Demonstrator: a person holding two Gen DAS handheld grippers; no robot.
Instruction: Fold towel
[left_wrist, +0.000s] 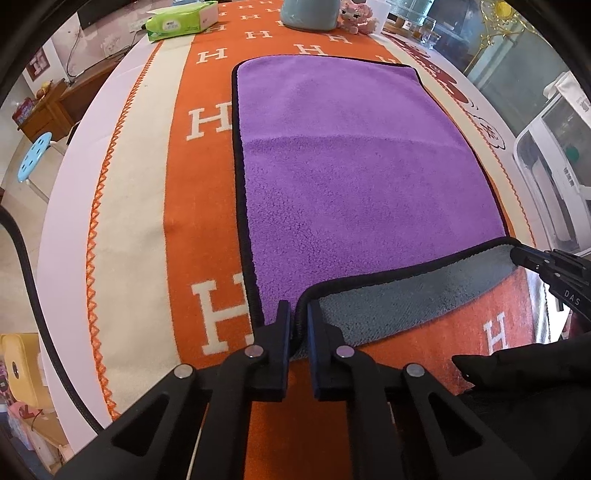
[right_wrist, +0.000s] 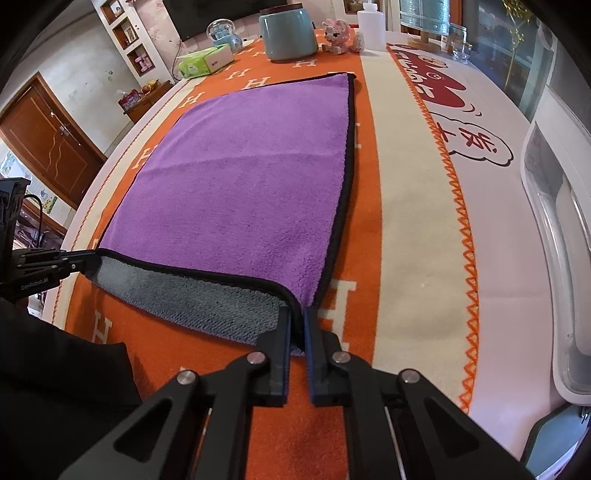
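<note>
Though the purple towel (left_wrist: 354, 177) lay mostly flat, its near edge was lifted. The left gripper (left_wrist: 297, 325) and right gripper (right_wrist: 296, 325) each pinched a lower-frame corner; the fold itself remained undone.

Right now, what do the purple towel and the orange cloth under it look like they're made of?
The purple towel looks like plush microfibre: fuzzy nap, matte, a grey looped underside showing where the near edge is lifted, and a black stitched binding. The orange cloth looks like a woven wool-type blanket, flat and felted, with cream letters and a zigzag stitched border, though the fibre itself cannot be told. Each hand-held gripper pinches a near towel corner.
</note>
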